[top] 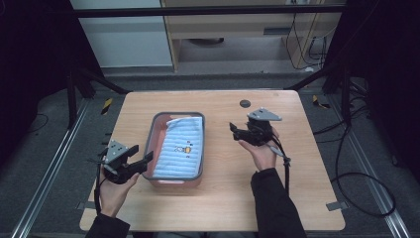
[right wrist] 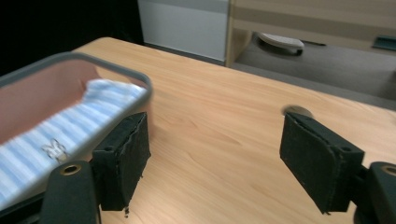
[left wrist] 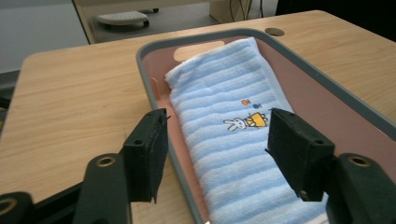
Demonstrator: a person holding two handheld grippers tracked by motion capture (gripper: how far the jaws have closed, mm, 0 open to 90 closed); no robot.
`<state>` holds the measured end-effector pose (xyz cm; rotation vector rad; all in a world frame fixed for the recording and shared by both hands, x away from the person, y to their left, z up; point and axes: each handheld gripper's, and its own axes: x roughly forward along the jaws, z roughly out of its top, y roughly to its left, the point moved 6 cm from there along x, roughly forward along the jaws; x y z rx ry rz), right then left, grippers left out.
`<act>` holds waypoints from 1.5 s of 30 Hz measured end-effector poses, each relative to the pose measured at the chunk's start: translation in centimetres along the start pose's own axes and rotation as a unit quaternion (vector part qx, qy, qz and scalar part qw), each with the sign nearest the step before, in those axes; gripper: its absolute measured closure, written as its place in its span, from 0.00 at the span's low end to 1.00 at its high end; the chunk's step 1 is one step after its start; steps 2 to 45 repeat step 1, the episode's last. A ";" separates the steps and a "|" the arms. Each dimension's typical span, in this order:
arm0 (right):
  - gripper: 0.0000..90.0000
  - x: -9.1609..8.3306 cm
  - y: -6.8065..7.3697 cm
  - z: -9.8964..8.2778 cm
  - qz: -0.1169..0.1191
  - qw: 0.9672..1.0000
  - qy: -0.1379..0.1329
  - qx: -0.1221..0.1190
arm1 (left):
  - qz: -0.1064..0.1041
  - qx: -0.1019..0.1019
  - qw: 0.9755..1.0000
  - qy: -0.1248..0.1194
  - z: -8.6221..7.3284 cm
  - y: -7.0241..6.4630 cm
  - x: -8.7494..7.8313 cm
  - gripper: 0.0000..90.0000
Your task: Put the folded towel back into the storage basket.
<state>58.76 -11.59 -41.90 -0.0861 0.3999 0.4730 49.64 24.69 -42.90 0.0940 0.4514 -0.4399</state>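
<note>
Folded blue striped towel [left wrist: 229, 135] lying inside the pink tray [top: 158, 130] at mid desk [top: 307, 198], rabbit print up. Probably a lift-out next: best to bring the left tool [top: 134, 159], released and hovering at the tray's near left corner, down over the towel's near end and pinch through all layers. Keep clear of the grey rim. Right tool [top: 233, 130], also released, well apart on the right; could steady the tray.

both grippers are black, the left gripper [top: 140, 156] and the right gripper [top: 236, 130] each topped by a grey three-cornered plate, with thick square pads, brass-ringed screw holes and black cables. dark sleeves [top: 275, 203] cover the forearms.
</note>
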 end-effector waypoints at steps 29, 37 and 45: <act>0.27 0.0 0.0 0.0 0.000 1.000 0.000 0.000 | 0.000 0.000 1.000 0.000 0.0 0.0 0.0 0.40; 0.27 0.0 0.0 0.0 0.000 1.000 0.000 0.000 | 0.000 0.000 1.000 0.000 0.0 0.0 0.0 0.40; 0.27 0.0 0.0 0.0 0.000 1.000 0.000 0.000 | 0.000 0.000 1.000 0.000 0.0 0.0 0.0 0.40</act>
